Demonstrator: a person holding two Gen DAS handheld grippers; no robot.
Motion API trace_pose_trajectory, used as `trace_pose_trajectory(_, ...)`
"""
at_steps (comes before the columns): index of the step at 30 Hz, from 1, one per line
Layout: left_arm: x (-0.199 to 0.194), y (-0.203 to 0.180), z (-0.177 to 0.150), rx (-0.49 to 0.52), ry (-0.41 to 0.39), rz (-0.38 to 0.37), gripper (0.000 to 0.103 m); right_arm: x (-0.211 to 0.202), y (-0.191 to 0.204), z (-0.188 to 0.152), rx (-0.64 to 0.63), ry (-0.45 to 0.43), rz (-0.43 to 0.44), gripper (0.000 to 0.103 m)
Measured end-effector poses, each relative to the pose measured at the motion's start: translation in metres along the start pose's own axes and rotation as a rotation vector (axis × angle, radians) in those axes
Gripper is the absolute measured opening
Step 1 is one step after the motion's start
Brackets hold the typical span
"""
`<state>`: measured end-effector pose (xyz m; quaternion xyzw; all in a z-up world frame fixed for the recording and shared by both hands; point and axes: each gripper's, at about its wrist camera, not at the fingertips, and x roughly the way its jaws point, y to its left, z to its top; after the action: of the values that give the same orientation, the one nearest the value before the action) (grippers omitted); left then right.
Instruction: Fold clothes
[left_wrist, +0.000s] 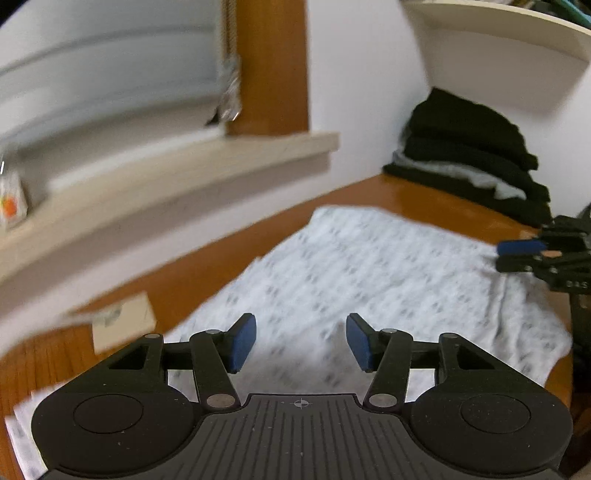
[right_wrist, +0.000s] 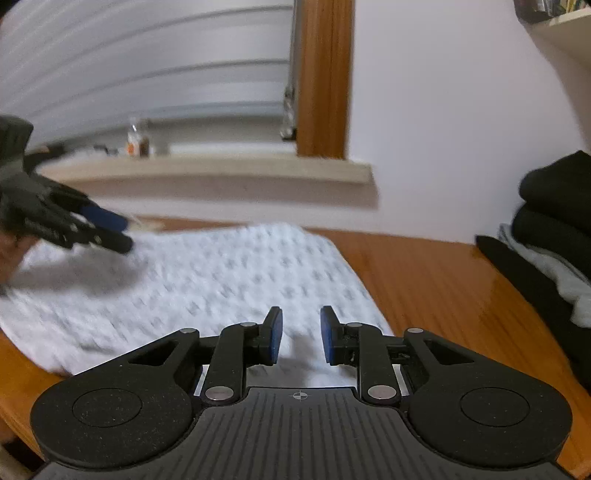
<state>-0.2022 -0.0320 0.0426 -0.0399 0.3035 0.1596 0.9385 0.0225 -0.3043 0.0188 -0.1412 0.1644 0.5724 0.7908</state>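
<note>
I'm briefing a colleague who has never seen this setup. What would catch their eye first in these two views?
First, the white patterned garment spread flat on the wooden table, filling the middle of both views. Next, the two black grippers with blue pads: the left gripper and right gripper both hover open over its near edge, nothing between them. Then the dark stack of folded clothes against the wall at the table's far right.

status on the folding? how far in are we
Done: a stack of folded dark clothes sits at the table's far corner. In hand: nothing; left gripper and right gripper are open above the white patterned garment, lying flat. Left: finishing and stacking it.
</note>
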Motion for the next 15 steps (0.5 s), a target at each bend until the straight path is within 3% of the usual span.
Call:
trace_pose_trajectory(6, -0.005, 0.010, -0.023, -0.009, 0.020, -0.014, 0.059, -0.014, -0.009, -0.014, -0.008, 0.061, 0.036, 0.022)
trace_pose_trajectory(11, 0.000, 0.016, -0.017, -0.025, 0.022, -0.019, 0.063, 0.005, -0.017, 0.028, -0.065, 0.043, 0.041, 0.025)
trace_pose_trajectory(15, 0.012, 0.029, 0.001, -0.036, 0.030, -0.022, 0.067, 0.061, -0.032, 0.069, -0.079, 0.098, 0.067, 0.035)
